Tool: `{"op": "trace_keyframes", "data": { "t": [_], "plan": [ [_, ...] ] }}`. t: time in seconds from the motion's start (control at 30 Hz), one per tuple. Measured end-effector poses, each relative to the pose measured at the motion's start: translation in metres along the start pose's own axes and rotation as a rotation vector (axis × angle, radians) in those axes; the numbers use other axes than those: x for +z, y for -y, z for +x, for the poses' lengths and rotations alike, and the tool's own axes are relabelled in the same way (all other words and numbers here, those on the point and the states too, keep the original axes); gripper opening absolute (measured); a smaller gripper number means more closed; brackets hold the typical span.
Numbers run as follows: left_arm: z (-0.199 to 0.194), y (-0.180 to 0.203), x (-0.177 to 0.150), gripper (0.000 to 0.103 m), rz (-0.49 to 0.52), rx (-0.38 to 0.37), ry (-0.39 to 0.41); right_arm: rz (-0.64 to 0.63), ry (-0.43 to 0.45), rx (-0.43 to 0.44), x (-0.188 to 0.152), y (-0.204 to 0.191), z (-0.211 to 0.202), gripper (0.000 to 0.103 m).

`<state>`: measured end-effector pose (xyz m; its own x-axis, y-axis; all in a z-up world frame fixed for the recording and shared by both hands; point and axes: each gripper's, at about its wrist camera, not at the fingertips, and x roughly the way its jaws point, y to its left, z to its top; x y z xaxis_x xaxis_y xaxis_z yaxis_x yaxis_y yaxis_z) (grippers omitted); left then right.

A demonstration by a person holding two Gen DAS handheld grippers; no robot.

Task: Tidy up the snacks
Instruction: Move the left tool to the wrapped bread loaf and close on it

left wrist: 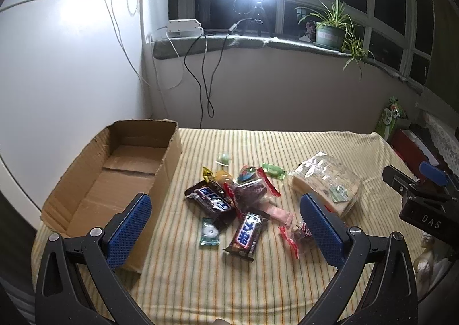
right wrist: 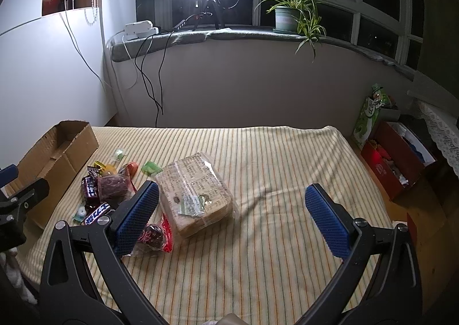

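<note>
Left gripper [left wrist: 226, 227] spread wide, nothing between its blue pads, hovering over the snack pile on the striped cloth [left wrist: 258, 282] that covers the bench; right gripper [right wrist: 232, 219] just as wide apart and holding nothing, its left pad above a small red-edged packet [right wrist: 155, 236]. Under the left gripper, a brown chocolate bar [left wrist: 247, 233] with blue-and-white lettering lies with its long axis running from near to far, tilted a touch right at the far end; a second, matching bar [left wrist: 210, 200] sits just beyond, long axis slanting from far-left to near-right. Beside them a little clear-green wrapped candy [left wrist: 210, 231], a dark plum-coloured packet [left wrist: 249, 193], and a green sweet [left wrist: 274, 170] farther back. To the right, the bagged loaf of sliced bread [right wrist: 195, 193], big and tan in clear plastic, long axis running from far-left to near-right. Off to the left, the open cardboard box [left wrist: 86, 196] stands with its length pointing away
</note>
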<state>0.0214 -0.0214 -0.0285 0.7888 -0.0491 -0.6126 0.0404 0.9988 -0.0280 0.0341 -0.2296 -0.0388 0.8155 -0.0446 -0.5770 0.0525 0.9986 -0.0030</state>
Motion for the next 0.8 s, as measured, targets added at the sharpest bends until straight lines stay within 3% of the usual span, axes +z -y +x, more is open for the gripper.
{"op": "trace_keyframes", "data": {
  "t": [0.13,0.3,0.43,0.57,0.8],
  "plan": [
    [0.008,0.005,-0.002,0.103,0.002,-0.028,-0.019,0.011,-0.017,0.021,-0.001,0.006,0.009,0.103],
    [0.022,0.012,-0.004,0.102,-0.006,-0.073,-0.063,0.045,-0.068,0.122,-0.003,0.021,0.027,0.103],
    [0.034,0.021,-0.007,0.099,-0.010,-0.113,-0.097,0.050,-0.115,0.168,-0.006,0.034,0.047,0.097],
    [0.047,0.030,-0.009,0.093,-0.023,-0.173,-0.147,0.020,-0.179,0.225,-0.007,0.040,0.067,0.087],
    [0.078,0.042,-0.009,0.079,-0.105,-0.321,-0.259,0.046,-0.297,0.402,-0.002,0.044,0.099,0.084]
  ]
}}
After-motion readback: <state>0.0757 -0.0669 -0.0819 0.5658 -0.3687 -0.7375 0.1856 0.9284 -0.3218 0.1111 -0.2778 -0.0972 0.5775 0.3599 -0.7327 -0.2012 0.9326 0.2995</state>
